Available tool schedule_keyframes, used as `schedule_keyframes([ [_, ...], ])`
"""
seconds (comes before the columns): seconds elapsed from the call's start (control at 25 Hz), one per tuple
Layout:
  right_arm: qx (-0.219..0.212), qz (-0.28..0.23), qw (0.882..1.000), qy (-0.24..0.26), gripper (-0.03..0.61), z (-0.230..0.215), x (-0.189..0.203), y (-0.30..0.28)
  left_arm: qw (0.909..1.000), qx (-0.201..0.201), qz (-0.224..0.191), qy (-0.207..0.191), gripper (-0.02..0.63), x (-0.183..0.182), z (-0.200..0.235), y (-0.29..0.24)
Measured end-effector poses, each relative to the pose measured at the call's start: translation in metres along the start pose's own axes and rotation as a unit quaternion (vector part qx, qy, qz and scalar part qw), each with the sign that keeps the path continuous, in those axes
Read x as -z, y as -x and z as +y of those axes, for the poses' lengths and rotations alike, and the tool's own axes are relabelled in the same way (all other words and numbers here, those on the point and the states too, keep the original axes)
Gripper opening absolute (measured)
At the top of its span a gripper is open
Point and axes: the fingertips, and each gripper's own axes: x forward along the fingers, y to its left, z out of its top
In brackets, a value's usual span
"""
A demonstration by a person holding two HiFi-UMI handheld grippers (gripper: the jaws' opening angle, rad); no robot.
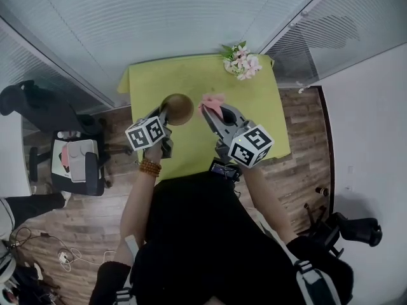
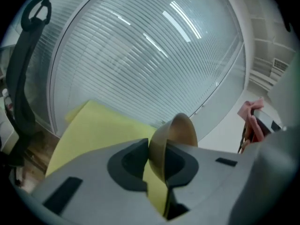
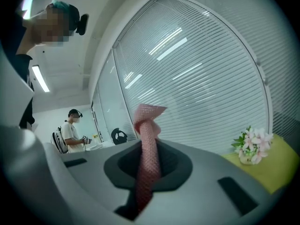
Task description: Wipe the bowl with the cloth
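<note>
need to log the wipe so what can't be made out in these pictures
Bowl inside: edge-on in the left gripper view, too small in the head view.
Cloth lower end: right gripper view, buried between the right gripper's jaws.
Table near edge: head view, behind the person's body.

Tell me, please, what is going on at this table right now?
A person works with two handheld grippers over a yellow-green table. The left gripper is shut on the rim of a brown bowl, holding it tilted above the table. The right gripper is shut on a pink cloth, held just beside the bowl. The two look slightly apart, so wiping seems not yet started.
</note>
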Motion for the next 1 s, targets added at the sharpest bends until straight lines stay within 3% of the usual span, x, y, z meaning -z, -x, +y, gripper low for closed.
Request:
schedule_keyframes([
  [0.32, 0.02, 0.019, 0.999, -0.02, 0.012, -0.016, 0.014, -0.002, 0.9951, -0.024, 0.064, 0.071, 0.043, 0.062, 0.041, -0.038],
  [0.68, 0.026, 0.047, 0.998, -0.032, 0.012, -0.027, 0.032, -0.009, 0.9826, -0.034, 0.124, 0.134, 0.043, 0.117, 0.068, -0.064],
  [1.0, 0.029, 0.051, 0.997, -0.042, 0.012, -0.031, 0.036, -0.013, 0.968, -0.034, 0.154, 0.196, 0.043, 0.153, 0.088, -0.062],
])
